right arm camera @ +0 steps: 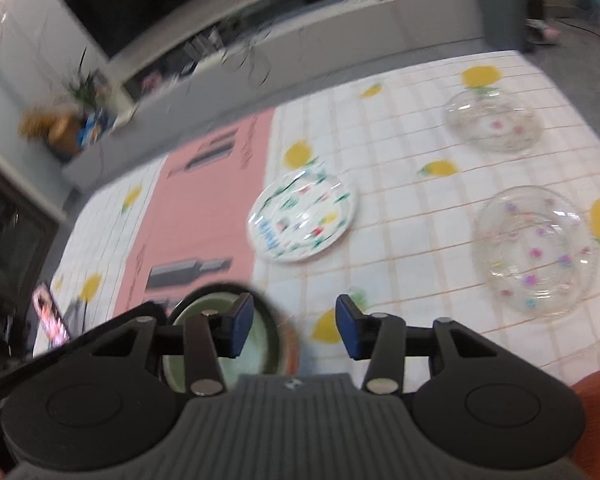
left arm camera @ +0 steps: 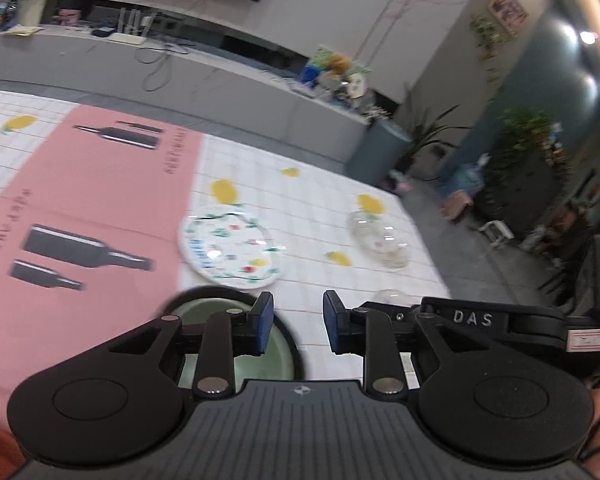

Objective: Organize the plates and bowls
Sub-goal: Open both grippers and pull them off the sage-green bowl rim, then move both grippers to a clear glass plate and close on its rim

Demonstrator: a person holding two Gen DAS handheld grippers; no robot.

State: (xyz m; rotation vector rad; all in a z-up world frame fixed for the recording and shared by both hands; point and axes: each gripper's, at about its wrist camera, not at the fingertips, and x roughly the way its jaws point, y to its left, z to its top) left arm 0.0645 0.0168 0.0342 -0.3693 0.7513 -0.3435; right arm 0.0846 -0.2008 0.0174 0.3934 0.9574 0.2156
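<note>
green bowl (left arm camera: 278,354): pale green inside with a dark rim, sitting low centre-left in both views, right under the left-hand fingers
painted plate (right arm camera: 303,216): white with little green, red and blue doodles, mid-frame, next to the pink mat (right arm camera: 204,216)
glass bowls: two, clear with tiny flower dots, one (right arm camera: 536,256) at right, one (right arm camera: 494,120) at upper right
left gripper (left arm camera: 298,326): fingers apart, nothing in between
right gripper (right arm camera: 295,328): spread wider, also holding nothing
count: one green bowl, one plate, two glass bowls
</note>
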